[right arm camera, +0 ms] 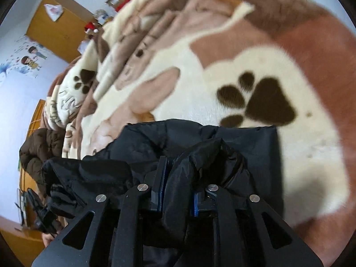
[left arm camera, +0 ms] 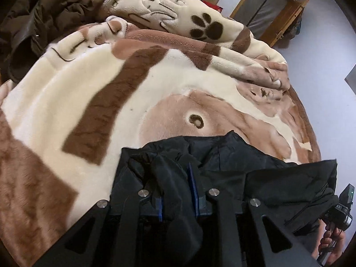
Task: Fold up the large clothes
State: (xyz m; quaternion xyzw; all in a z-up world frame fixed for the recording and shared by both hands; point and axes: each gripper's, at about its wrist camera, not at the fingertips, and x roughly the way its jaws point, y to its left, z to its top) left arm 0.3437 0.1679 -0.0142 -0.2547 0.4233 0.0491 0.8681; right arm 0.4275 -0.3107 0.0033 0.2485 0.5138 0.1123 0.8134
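Note:
A black jacket (left arm camera: 233, 155) lies bunched on a cream and brown plush blanket (left arm camera: 111, 89) at the near edge of the bed. My left gripper (left arm camera: 173, 178) is shut on a fold of it, and the black cloth fills the gap between the blue pads. The right wrist view shows the same jacket (right arm camera: 155, 138) stretched across the blanket (right arm camera: 311, 155). There my right gripper (right arm camera: 179, 173) is shut on another bunched fold, which drapes over its right finger. The jacket hangs between the two grippers. A hand holding the right gripper's handle (left arm camera: 340, 209) shows at the lower right of the left wrist view.
A brown padded coat (left arm camera: 44, 17) lies heaped at the far side of the bed, also visible as the coat (right arm camera: 42, 146) on the left. The blanket is piled in thick folds (left arm camera: 178, 22) behind the jacket. A wooden wardrobe (right arm camera: 57, 24) and a wooden frame (left arm camera: 267, 6) stand by the walls.

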